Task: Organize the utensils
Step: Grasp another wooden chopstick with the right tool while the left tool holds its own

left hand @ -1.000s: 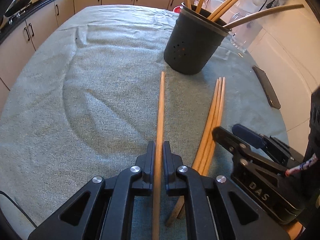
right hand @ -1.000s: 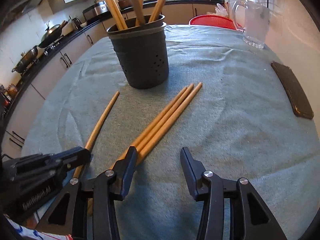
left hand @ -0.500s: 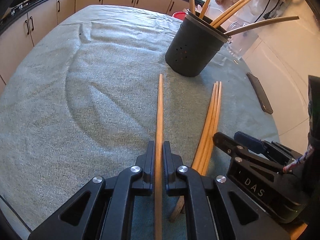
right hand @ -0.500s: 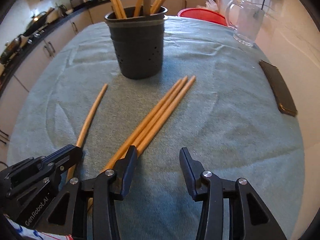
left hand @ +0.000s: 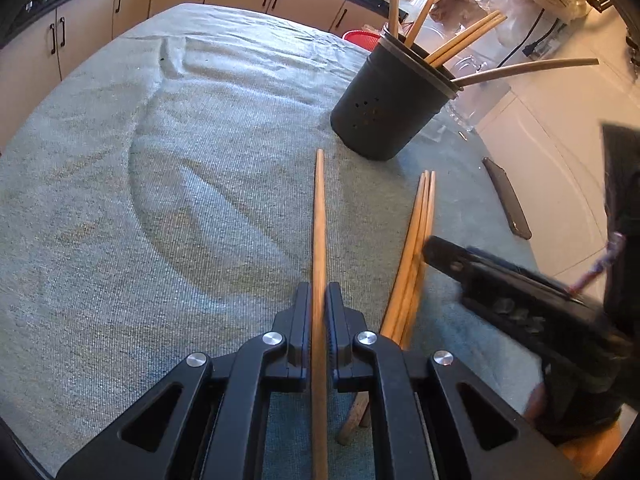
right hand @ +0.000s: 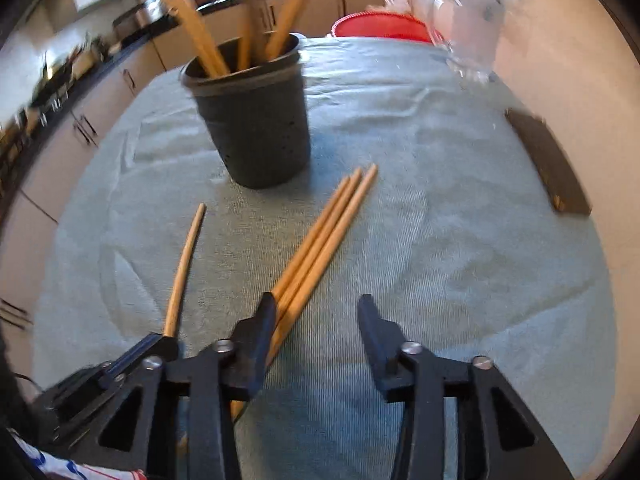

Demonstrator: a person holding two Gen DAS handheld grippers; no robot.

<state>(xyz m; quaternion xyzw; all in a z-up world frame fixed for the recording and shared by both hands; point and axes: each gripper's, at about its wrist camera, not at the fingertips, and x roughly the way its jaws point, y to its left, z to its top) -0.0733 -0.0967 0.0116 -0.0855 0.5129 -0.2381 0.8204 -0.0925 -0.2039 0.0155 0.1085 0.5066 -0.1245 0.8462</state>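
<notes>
My left gripper [left hand: 319, 300] is shut on a single wooden chopstick [left hand: 319, 220], which points ahead toward the black holder [left hand: 388, 108]; it also shows in the right wrist view [right hand: 182, 276]. The holder [right hand: 256, 128] stands upright with several chopsticks and a grey utensil in it. Three wooden chopsticks [left hand: 416, 240] lie side by side on the cloth to the right. My right gripper [right hand: 316, 316] is open and empty, its left finger over the near end of those three chopsticks [right hand: 324, 244]. It shows blurred in the left wrist view [left hand: 500, 284].
A green-grey cloth [left hand: 160, 184] covers the table. A dark flat phone-like object [right hand: 548, 160] lies near the right edge. A glass jug [right hand: 468, 28] and a red basket [right hand: 380, 28] stand beyond the holder. Kitchen cabinets [left hand: 80, 36] line the far left.
My left gripper has lifted and pulled back a little with the chopstick. My right gripper has moved forward and right along the three chopsticks, staying open.
</notes>
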